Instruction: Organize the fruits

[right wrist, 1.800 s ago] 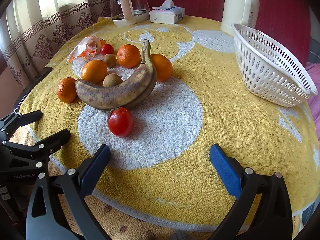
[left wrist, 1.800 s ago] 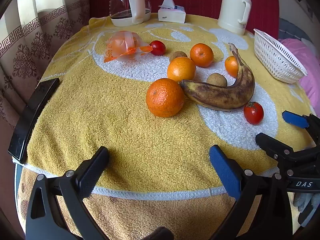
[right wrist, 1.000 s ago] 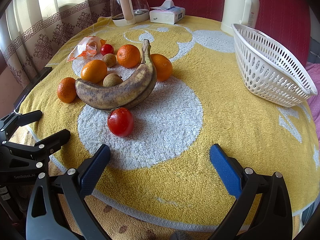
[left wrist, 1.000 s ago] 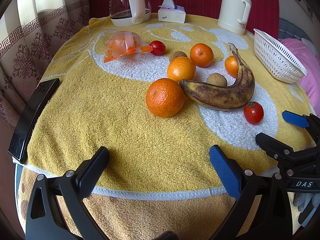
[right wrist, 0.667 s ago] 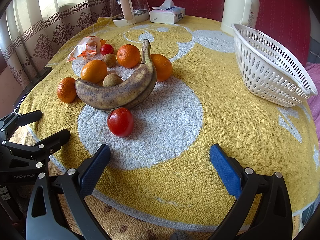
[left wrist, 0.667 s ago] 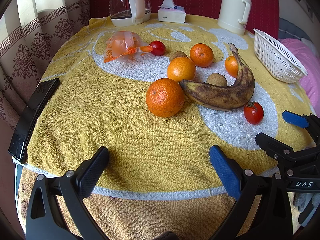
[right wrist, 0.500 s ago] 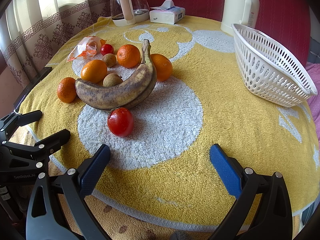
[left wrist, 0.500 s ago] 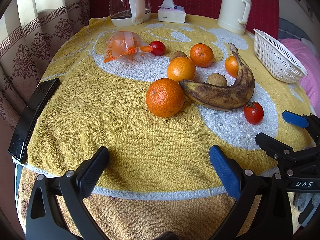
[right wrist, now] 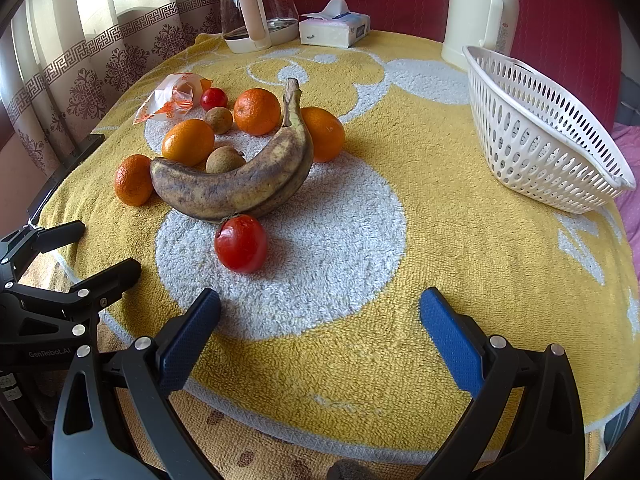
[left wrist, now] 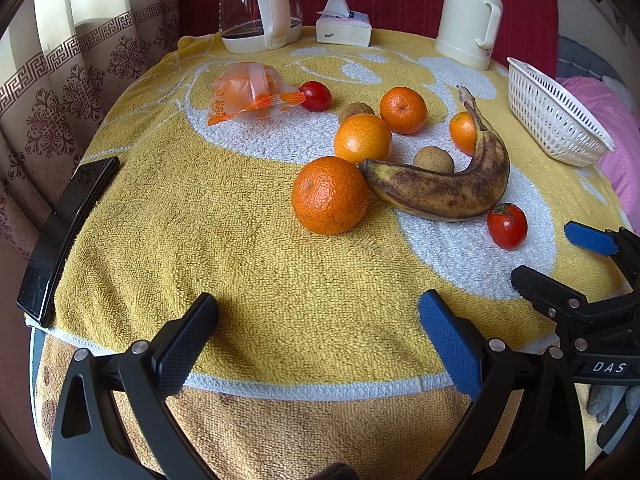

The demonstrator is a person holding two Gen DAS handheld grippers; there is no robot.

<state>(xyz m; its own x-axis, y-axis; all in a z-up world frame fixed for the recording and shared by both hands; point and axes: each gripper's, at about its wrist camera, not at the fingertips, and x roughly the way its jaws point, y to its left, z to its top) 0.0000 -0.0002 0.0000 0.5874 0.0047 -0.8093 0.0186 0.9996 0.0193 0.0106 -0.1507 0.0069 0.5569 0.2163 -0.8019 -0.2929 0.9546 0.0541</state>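
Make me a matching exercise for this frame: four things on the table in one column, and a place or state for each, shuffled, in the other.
1. banana
2. white basket
3. tissue box
4. left gripper

a. empty, on the right side of the table
b. open, holding nothing
c. brown-spotted, curved around a small brown fruit
d. at the far edge, beside the glass kettle

Pairs: 1-c, 2-a, 3-d, 4-b

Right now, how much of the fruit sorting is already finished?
Nothing looks done yet: the white basket shows no fruit. Nothing is in hand; the left gripper and right gripper are both open, over the near edge of the towel. Left: the banana, the oranges, the near tomato and the other fruit lie on the towel.
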